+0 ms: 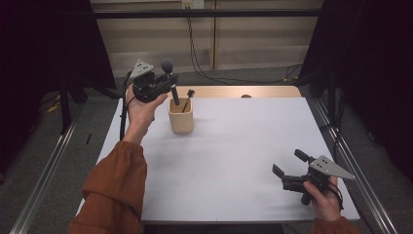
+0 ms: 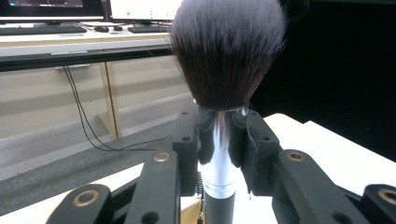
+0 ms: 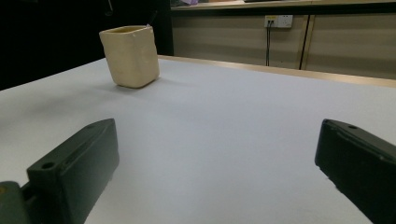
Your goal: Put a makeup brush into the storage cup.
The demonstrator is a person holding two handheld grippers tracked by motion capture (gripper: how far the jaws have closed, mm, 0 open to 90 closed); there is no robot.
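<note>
A: What carries everything here?

B: A white table (image 1: 234, 161), with a strip of wood along its far edge. Its middle and near-left part lie bare.

A: And the biggest thing on it?

B: A cream-coloured cup (image 1: 181, 119), squarish, standing upright near the far-left corner. In the right gripper view the same cup (image 3: 131, 56) sits at the far left of the surface.

A: Where are the hands?

B: The left gripper (image 1: 168, 82) is held up above the far-left corner, just over the cup's rim. The right gripper (image 1: 288, 163) rests low near the near-right corner, well apart from the cup.

A: How do the jaws stand?

B: The left pair pinches a large makeup brush (image 1: 170, 80) by its handle; the left gripper view shows the pads clamped on the silver ferrule below the dark bristles (image 2: 229, 51). The brush stands upright, with its lower end reaching down into the cup. The right jaws are spread wide with only bare tabletop between them.

A: Anything smaller?

B: A thin dark brush (image 1: 188, 99) leans inside the cup, its head poking above the rim.
</note>
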